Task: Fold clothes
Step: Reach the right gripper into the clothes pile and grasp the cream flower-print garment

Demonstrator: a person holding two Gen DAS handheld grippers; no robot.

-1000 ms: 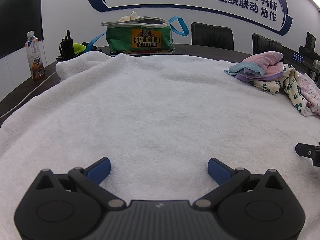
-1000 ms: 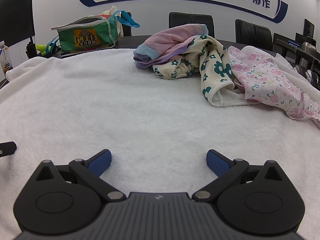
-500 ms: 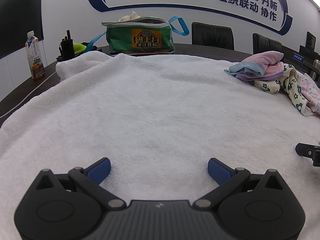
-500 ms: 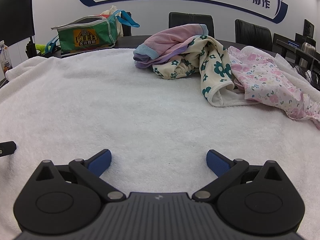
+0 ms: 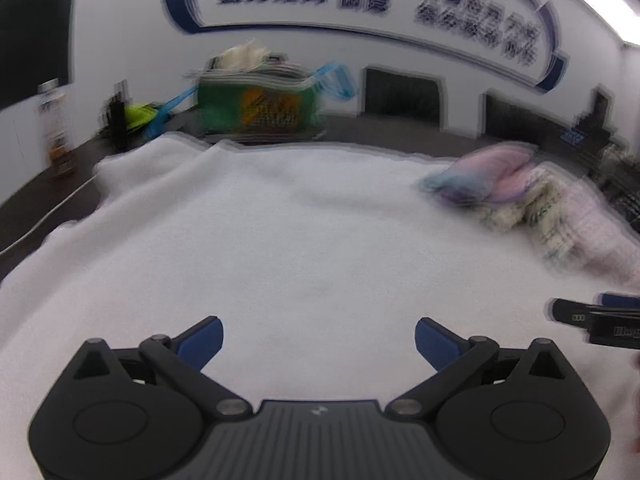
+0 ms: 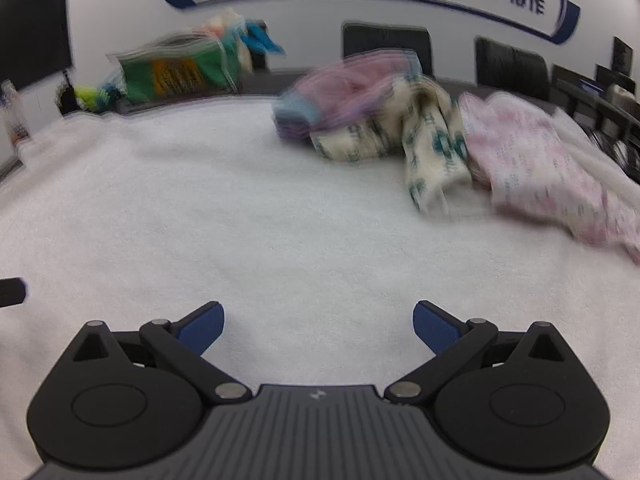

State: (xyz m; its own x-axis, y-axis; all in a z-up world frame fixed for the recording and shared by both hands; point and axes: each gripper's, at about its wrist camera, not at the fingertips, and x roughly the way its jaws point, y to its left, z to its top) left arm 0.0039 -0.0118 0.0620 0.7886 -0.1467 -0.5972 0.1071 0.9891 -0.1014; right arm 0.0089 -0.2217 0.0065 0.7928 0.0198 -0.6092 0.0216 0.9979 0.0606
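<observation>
A pile of small clothes lies on a white towel (image 5: 304, 240) at the far right: a pink and purple garment (image 6: 352, 84), a cream one with green flowers (image 6: 424, 140) and a pink floral one (image 6: 532, 164). The pile also shows blurred in the left wrist view (image 5: 504, 184). My left gripper (image 5: 319, 340) is open and empty above the bare towel. My right gripper (image 6: 318, 324) is open and empty above the towel (image 6: 240, 220), short of the pile. The right gripper's tip shows at the right edge of the left wrist view (image 5: 592, 320).
A green bag (image 5: 260, 104) with blue straps stands at the back of the dark table (image 5: 380, 132); it also shows in the right wrist view (image 6: 176, 72). A drink bottle (image 5: 56, 128) stands at the far left. Black chairs (image 6: 386, 46) line the wall.
Both views were still and are now blurred with motion. Both grippers have lifted and tilted a little, so the scene sits lower in each view. Both stay open.
</observation>
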